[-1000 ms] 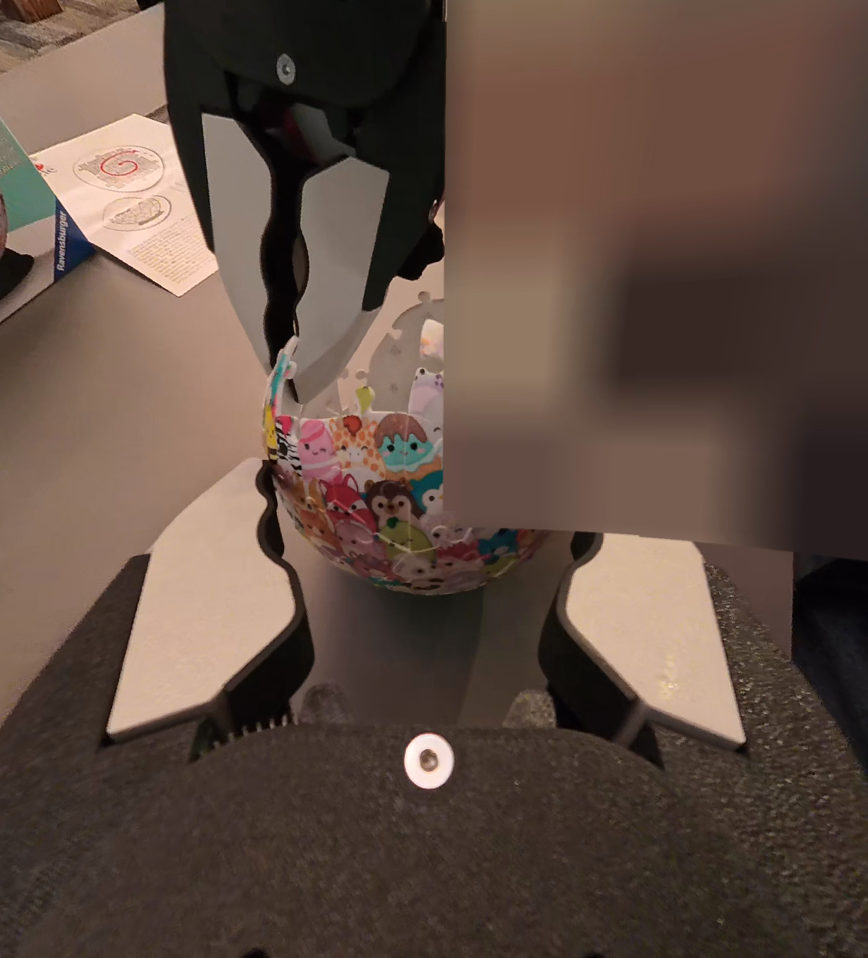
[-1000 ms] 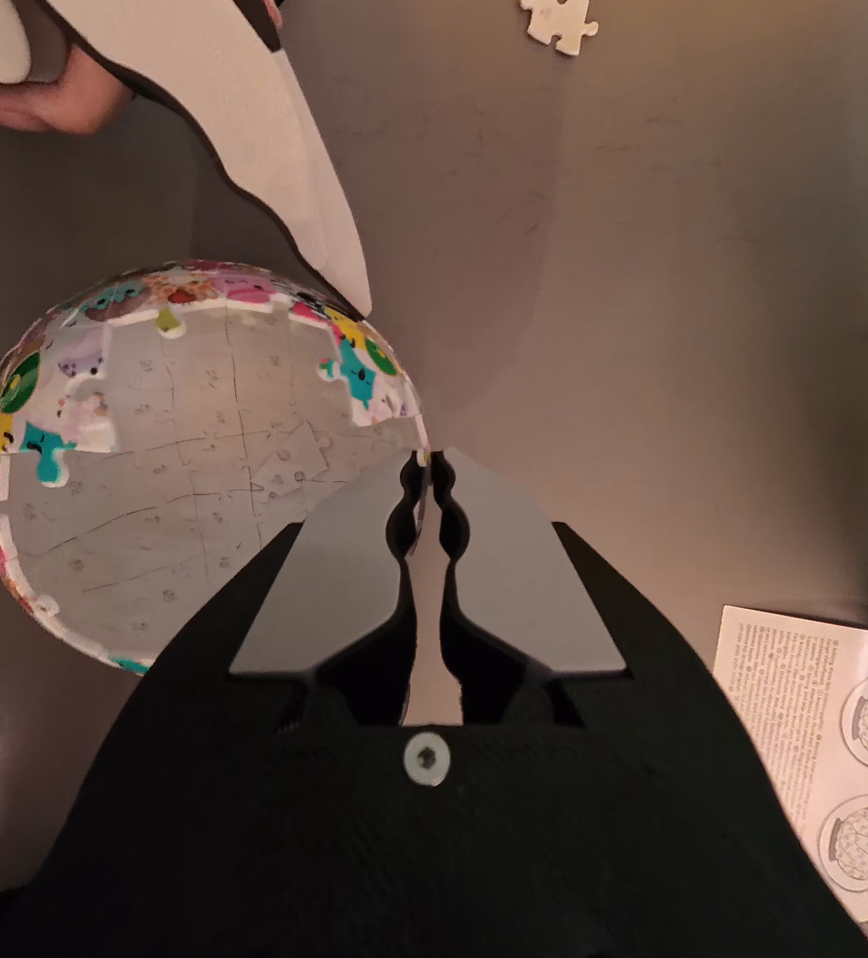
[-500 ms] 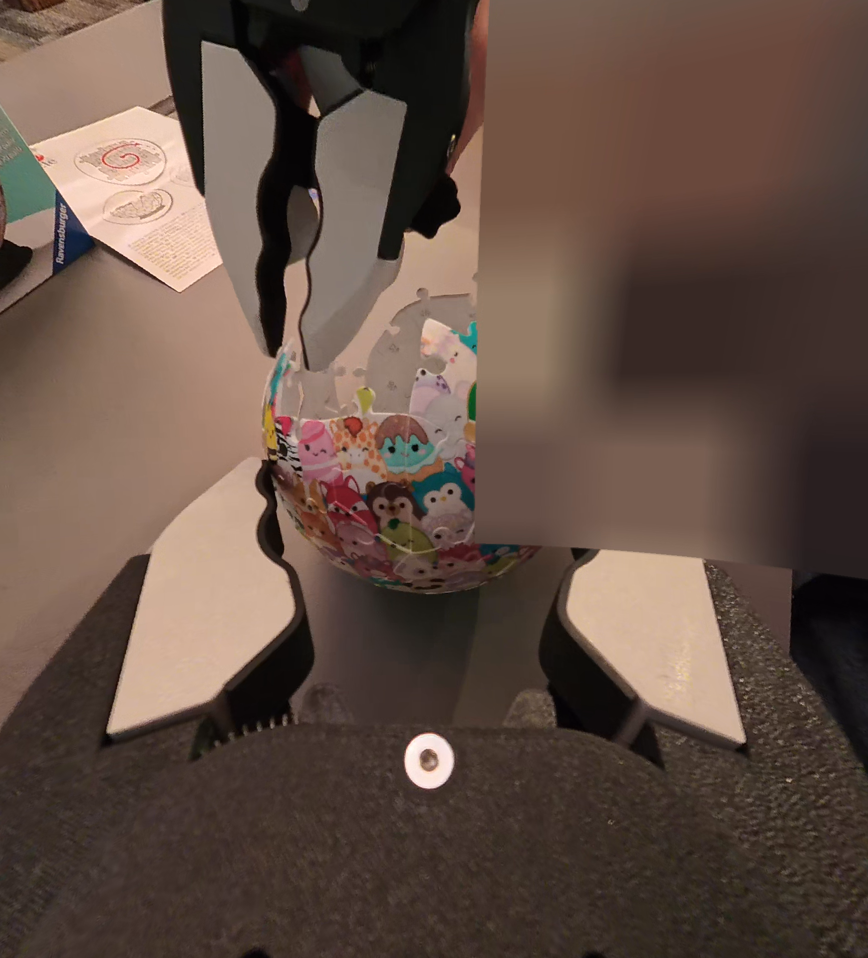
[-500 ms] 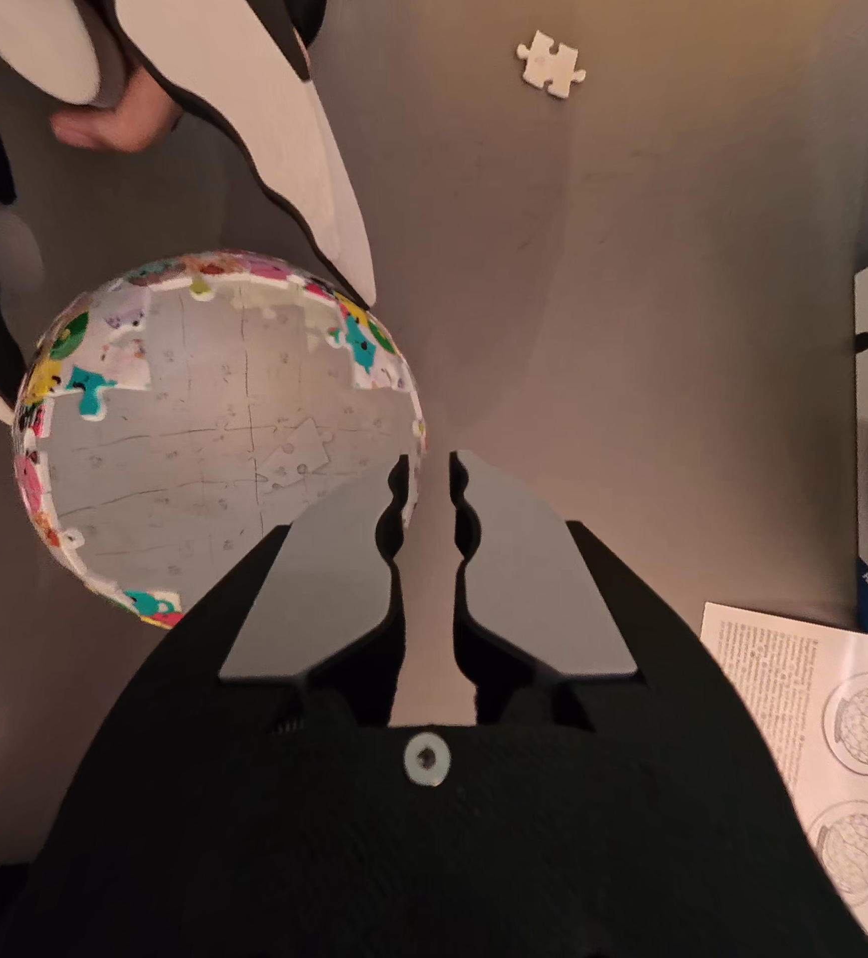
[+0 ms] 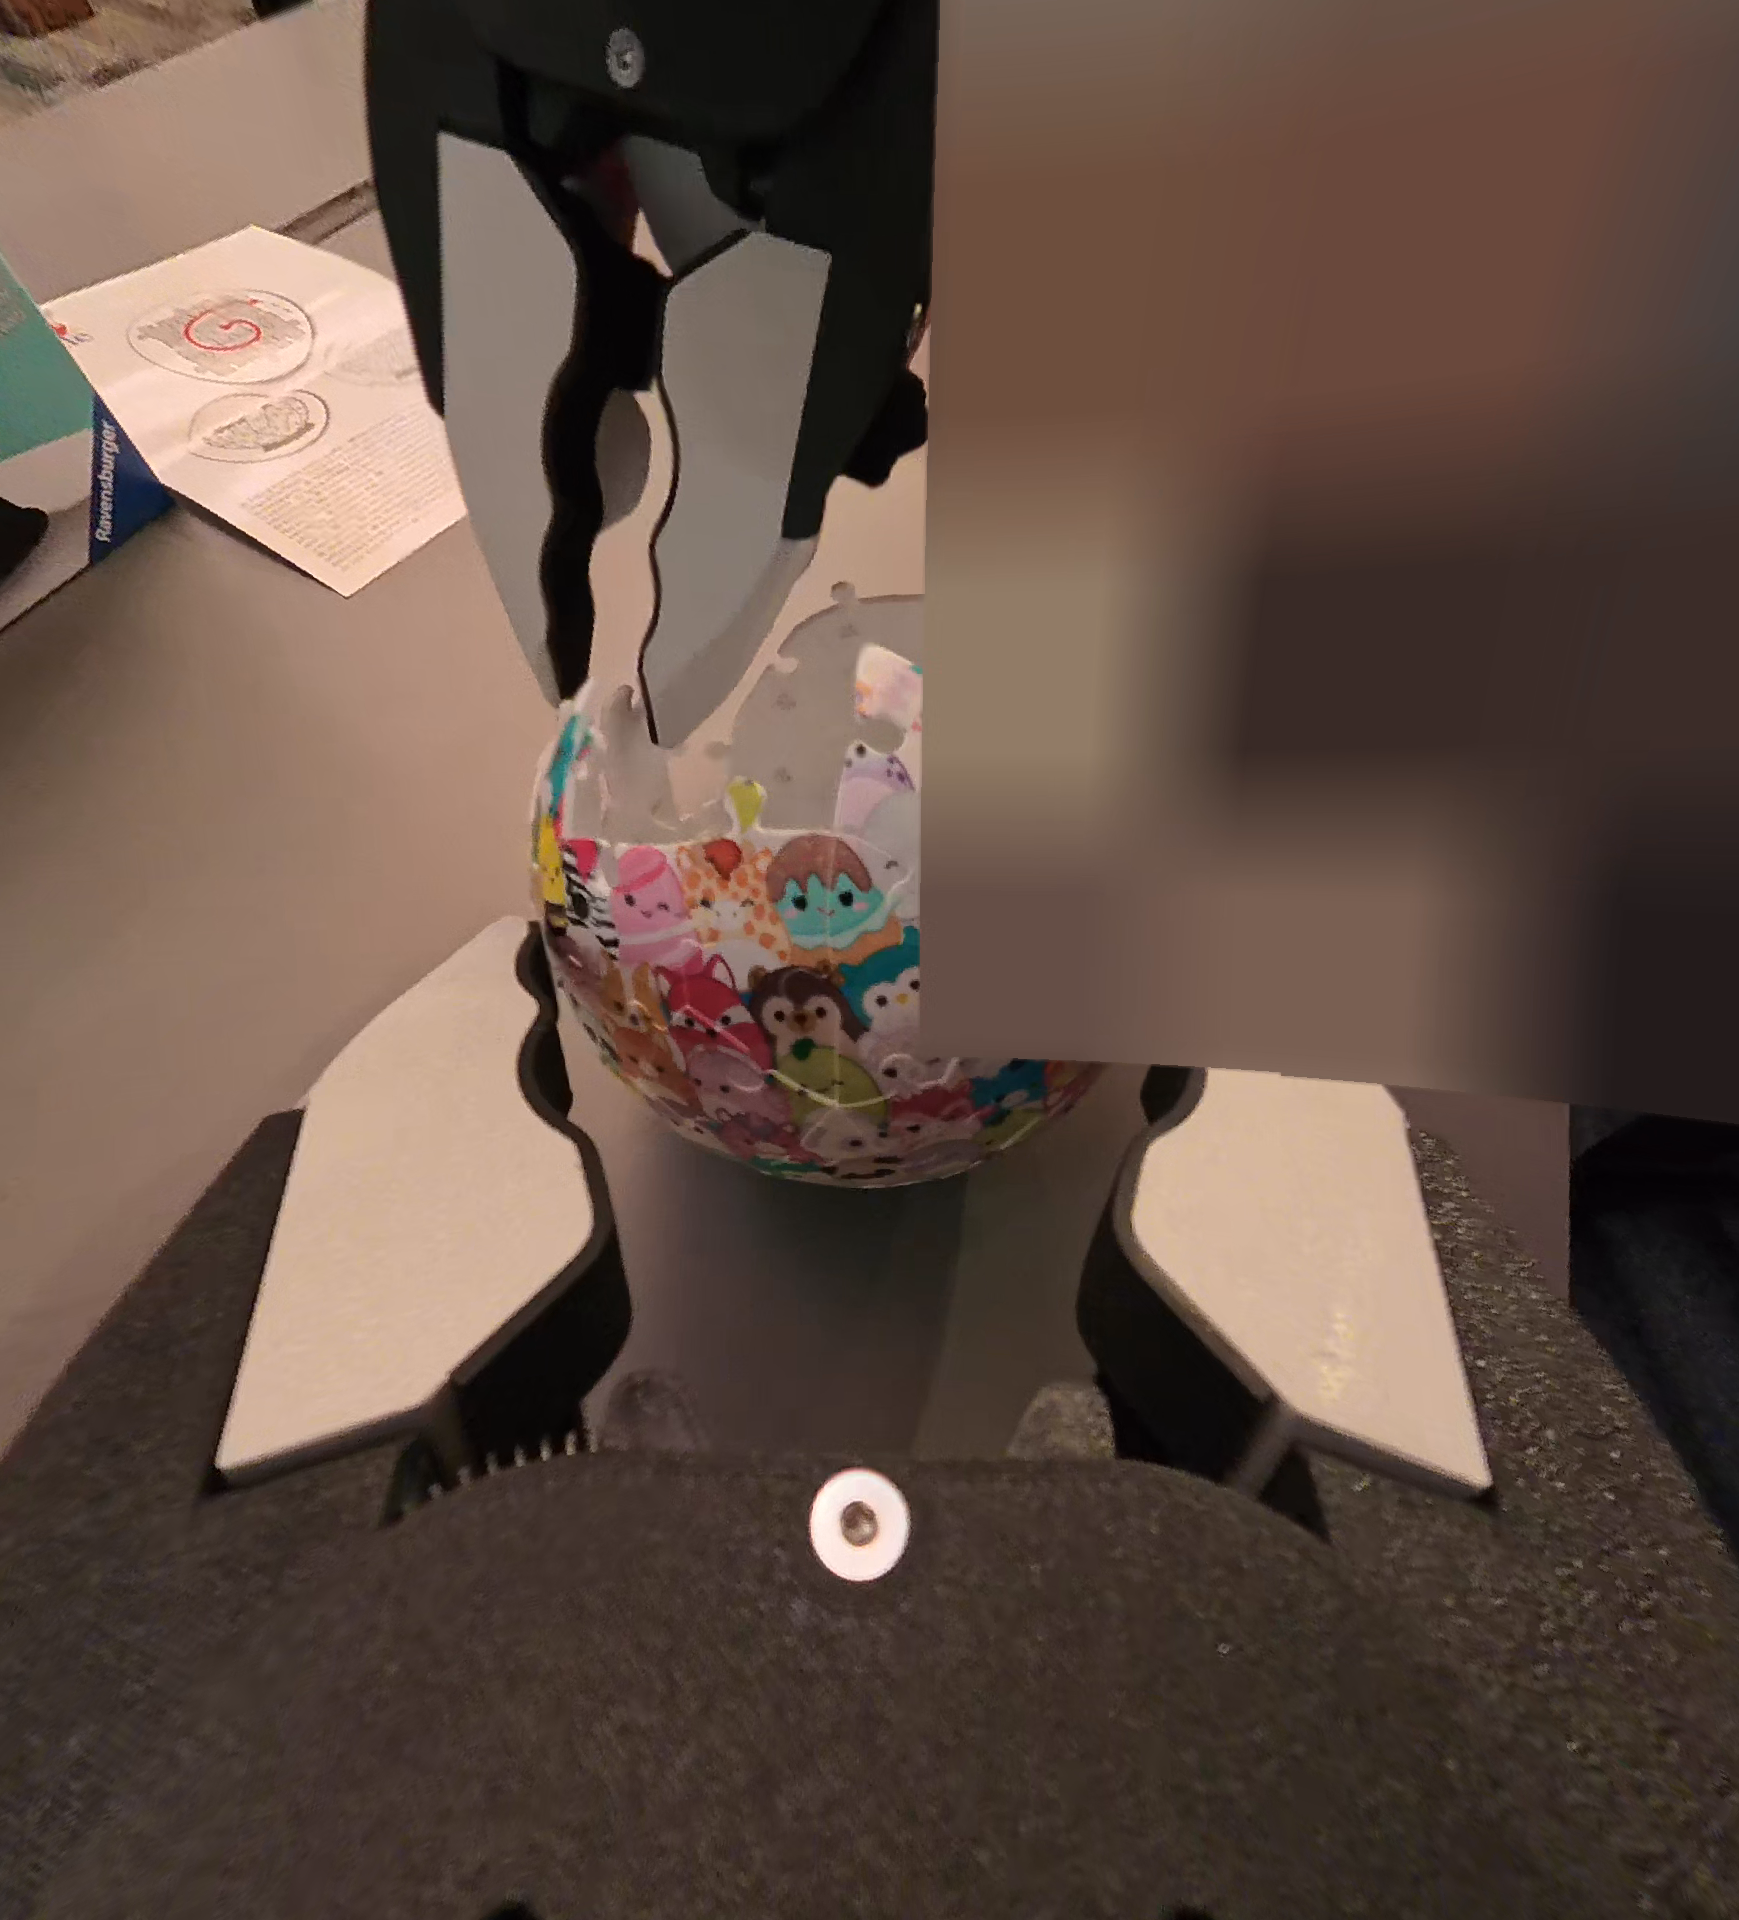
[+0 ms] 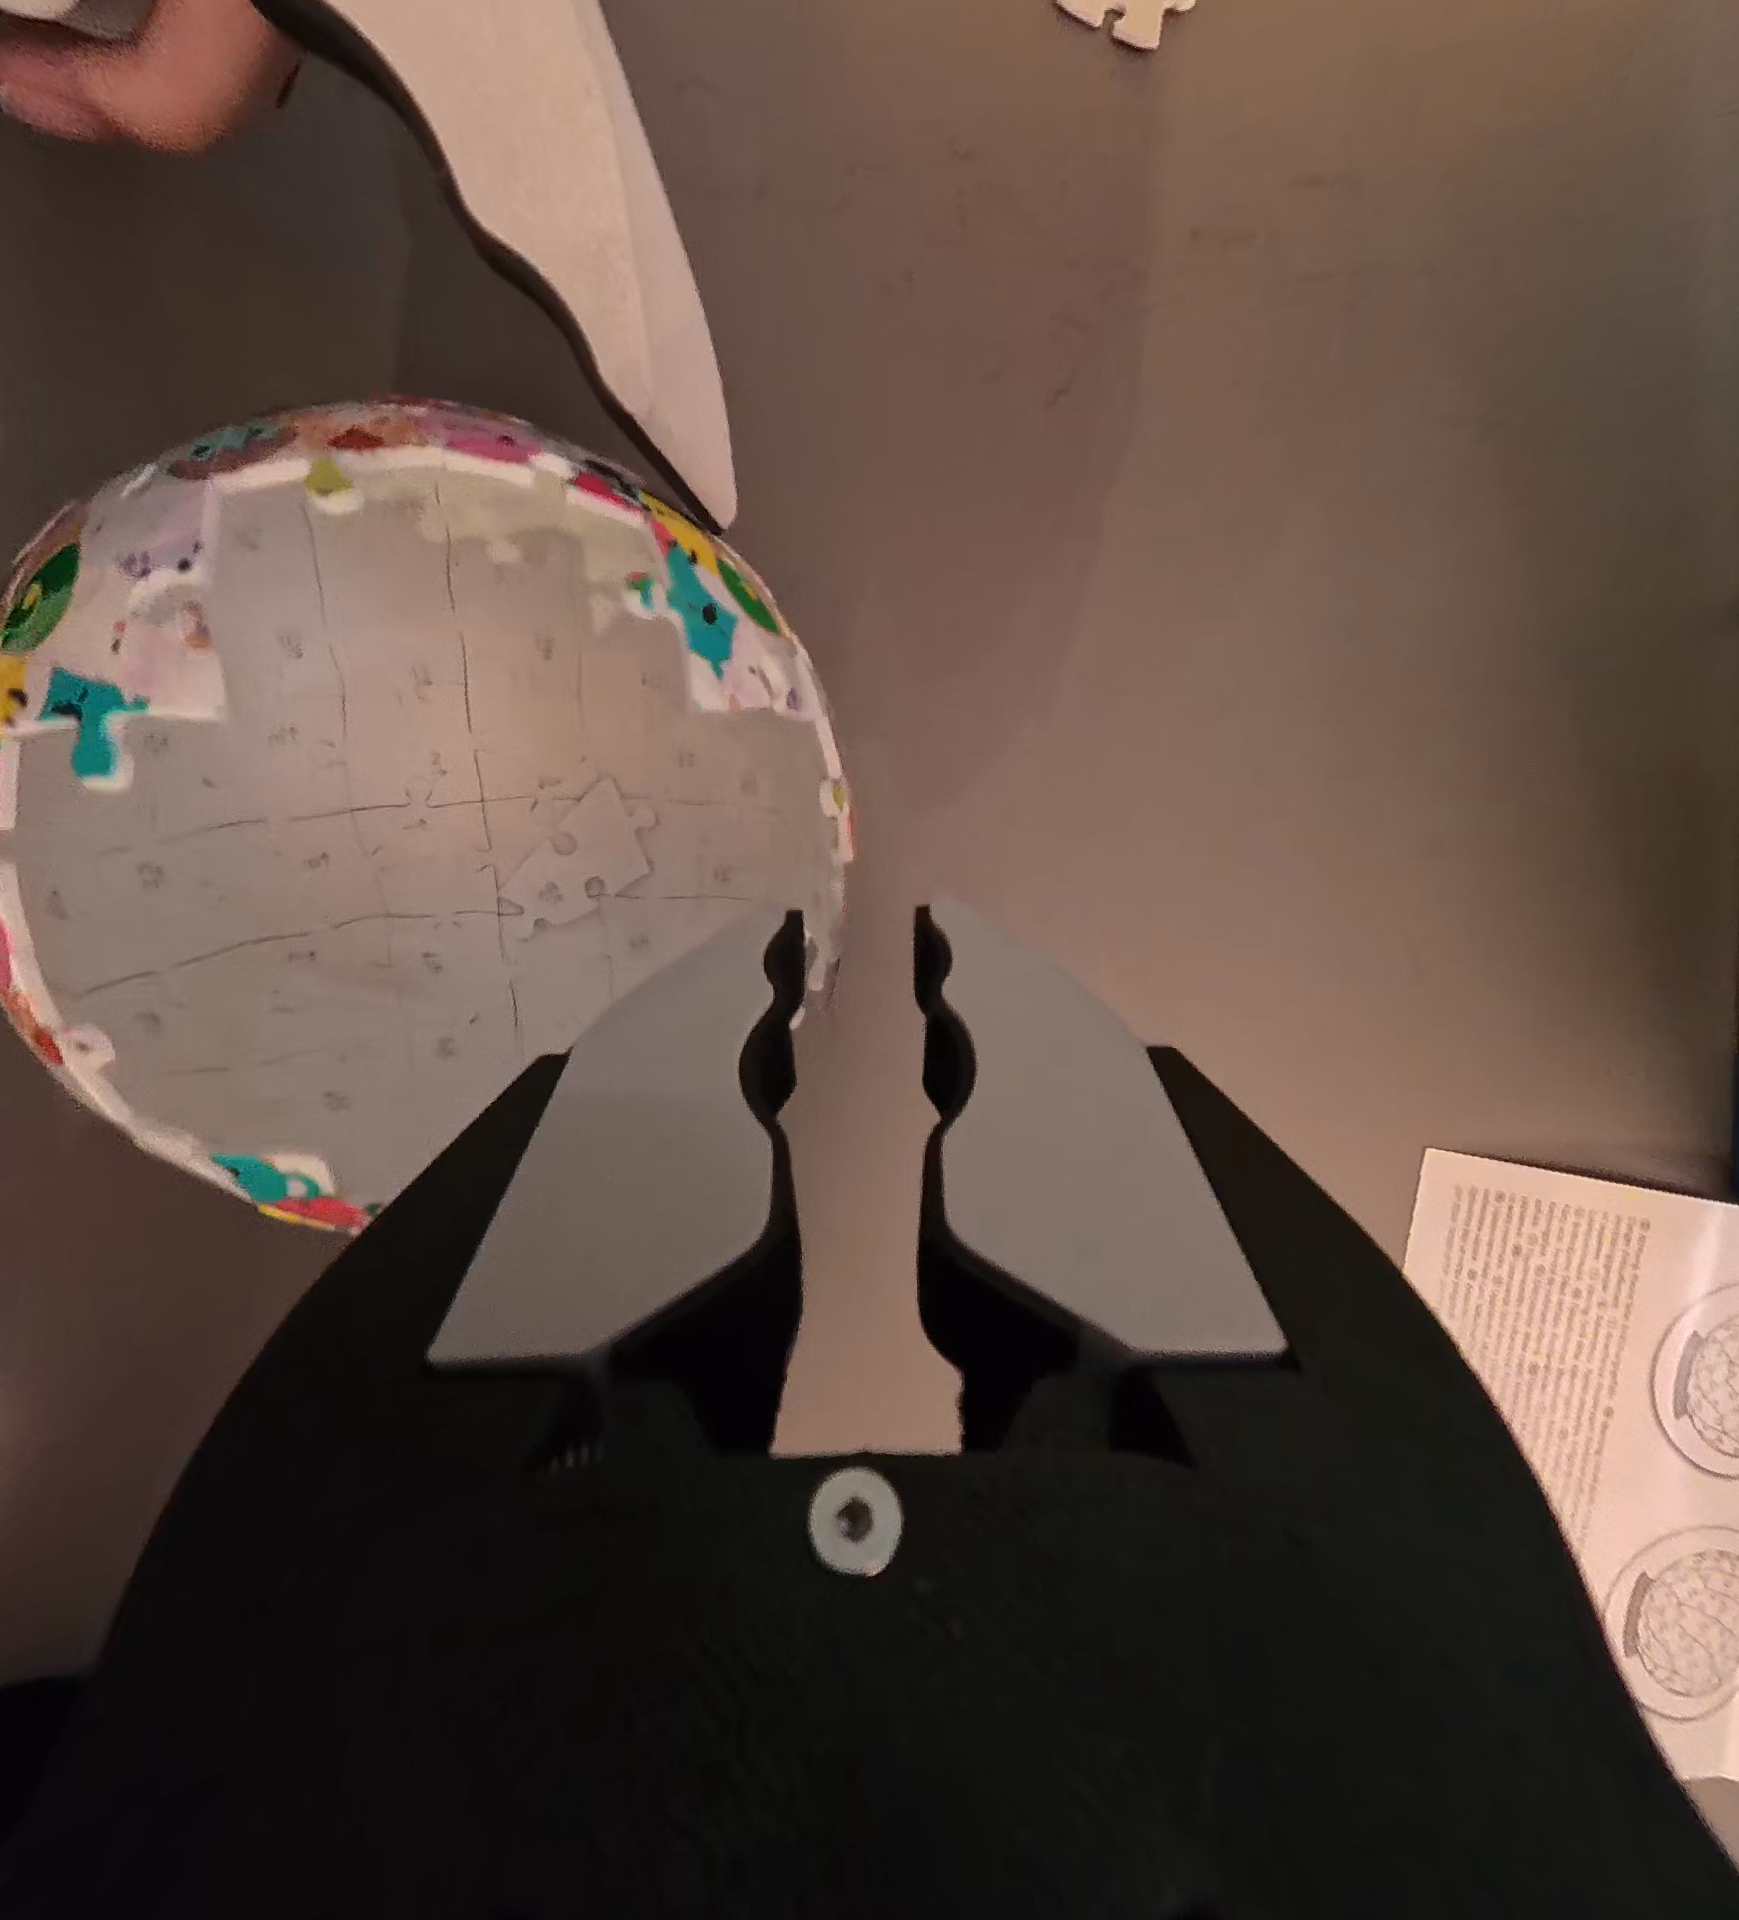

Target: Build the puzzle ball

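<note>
Right hand-held gripper [image 6: 852, 925]: jaws slightly parted, empty, at rim of puzzle ball [image 6: 325, 831] | left hand-held gripper [image 5: 844, 1039]: wide open, cradling ball | advice: steady ball before fetching loose piece [image 6: 1125, 16], top of frame

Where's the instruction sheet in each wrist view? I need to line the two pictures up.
Left wrist view: instruction sheet at upper left, beside the blue box.
Right wrist view: instruction sheet at lower right edge, below the box.
Shared landmark: the puzzle ball, centre in the left view, left in the right view.
</note>
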Demonstrator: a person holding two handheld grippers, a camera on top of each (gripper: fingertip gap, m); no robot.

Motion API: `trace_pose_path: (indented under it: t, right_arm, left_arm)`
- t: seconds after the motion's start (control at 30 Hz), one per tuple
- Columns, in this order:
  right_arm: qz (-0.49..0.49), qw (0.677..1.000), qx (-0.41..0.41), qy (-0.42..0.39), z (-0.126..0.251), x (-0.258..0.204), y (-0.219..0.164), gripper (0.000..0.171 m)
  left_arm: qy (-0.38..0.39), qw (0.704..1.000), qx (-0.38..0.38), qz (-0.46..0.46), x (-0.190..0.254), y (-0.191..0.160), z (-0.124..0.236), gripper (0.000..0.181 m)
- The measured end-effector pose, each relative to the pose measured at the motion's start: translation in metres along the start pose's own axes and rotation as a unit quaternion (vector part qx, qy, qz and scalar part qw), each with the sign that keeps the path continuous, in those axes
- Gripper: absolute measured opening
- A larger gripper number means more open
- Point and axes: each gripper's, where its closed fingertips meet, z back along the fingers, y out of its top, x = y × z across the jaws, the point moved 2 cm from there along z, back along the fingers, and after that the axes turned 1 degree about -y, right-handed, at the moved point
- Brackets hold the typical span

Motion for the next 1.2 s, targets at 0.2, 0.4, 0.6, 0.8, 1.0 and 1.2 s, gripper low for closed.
trace_pose_path:
  t: [0.2,0.4,0.6,0.8,1.0,1.2]
  right_arm:
    - [-0.021,0.999,0.01,0.028,-0.001,-0.006,0.001,0.014]
    - [-0.016,0.999,0.006,0.03,-0.004,-0.01,0.001,0.01]
    - [-0.035,0.999,0.019,0.03,-0.002,-0.009,0.006,0.007]
    - [-0.037,0.999,0.016,0.03,-0.003,-0.009,0.005,0.011]
    - [-0.03,0.999,0.015,0.024,-0.003,-0.011,0.006,0.015]
    - [-0.028,0.999,0.013,0.016,-0.004,-0.011,0.006,0.019]
  left_arm:
    - [-0.028,0.999,0.033,-0.011,0.0,0.002,0.0,0.125]
    - [-0.043,0.998,0.034,-0.019,0.0,0.002,-0.004,0.122]
    - [-0.04,0.999,0.027,-0.005,-0.001,0.004,-0.007,0.123]
    - [-0.047,0.999,0.007,0.007,0.001,0.0,-0.013,0.131]
    - [-0.044,0.999,0.007,0.003,0.002,0.001,-0.014,0.13]
    - [-0.041,0.999,0.01,0.012,0.001,0.0,-0.013,0.13]
